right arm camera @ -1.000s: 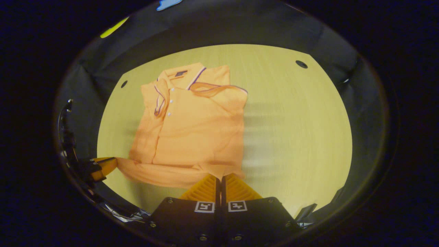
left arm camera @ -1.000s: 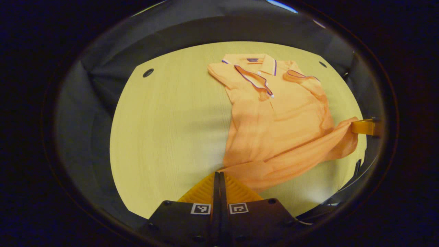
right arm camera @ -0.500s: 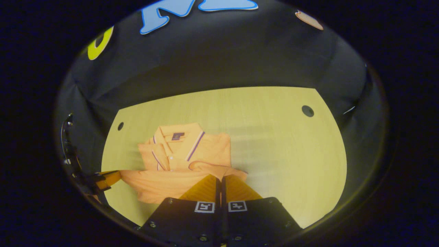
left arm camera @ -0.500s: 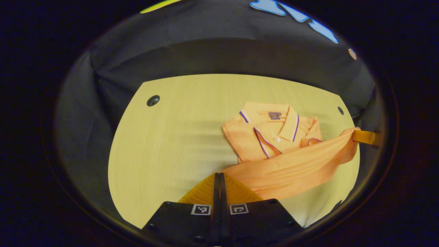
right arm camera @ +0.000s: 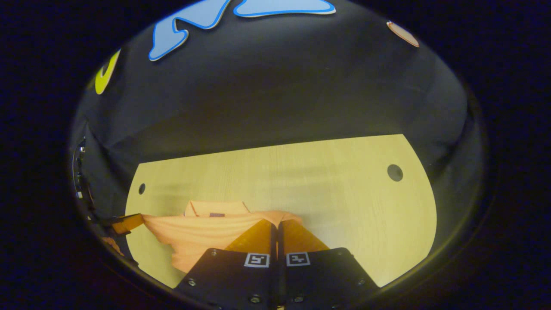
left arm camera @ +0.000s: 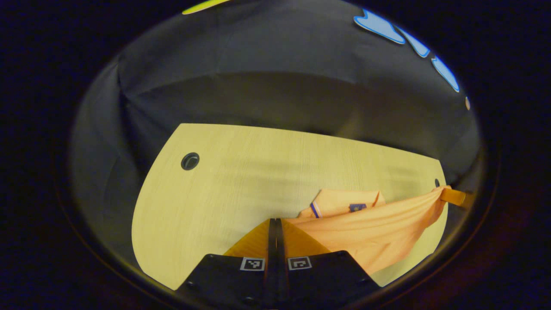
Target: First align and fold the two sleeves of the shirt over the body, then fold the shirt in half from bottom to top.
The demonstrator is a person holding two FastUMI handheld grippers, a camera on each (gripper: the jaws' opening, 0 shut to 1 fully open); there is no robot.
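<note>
An orange polo shirt (left arm camera: 370, 232) with a dark-trimmed collar (left arm camera: 340, 206) lies on the pale wooden table (left arm camera: 241, 181). Its bottom hem hangs stretched between the two grippers, lifted over the body toward the collar. My left gripper (left arm camera: 273, 220) is shut on the hem's left corner. In the right gripper view the shirt (right arm camera: 202, 234) spreads to the left, and my right gripper (right arm camera: 275, 223) is shut on the hem's right corner. The right gripper (left arm camera: 452, 196) also appears far right in the left gripper view, and the left gripper (right arm camera: 127, 222) far left in the right gripper view.
The table has round cable holes (left arm camera: 190, 161) (right arm camera: 394, 172) near its far corners. The booth's black cloth wall (right arm camera: 275, 107) rises just behind the table's far edge. Bare tabletop (right arm camera: 344, 206) lies to the right of the shirt.
Both grippers have carried the hem up and forward toward the collar. The lower body is now covered by the lifted cloth, and the views tilted up toward the wall.
</note>
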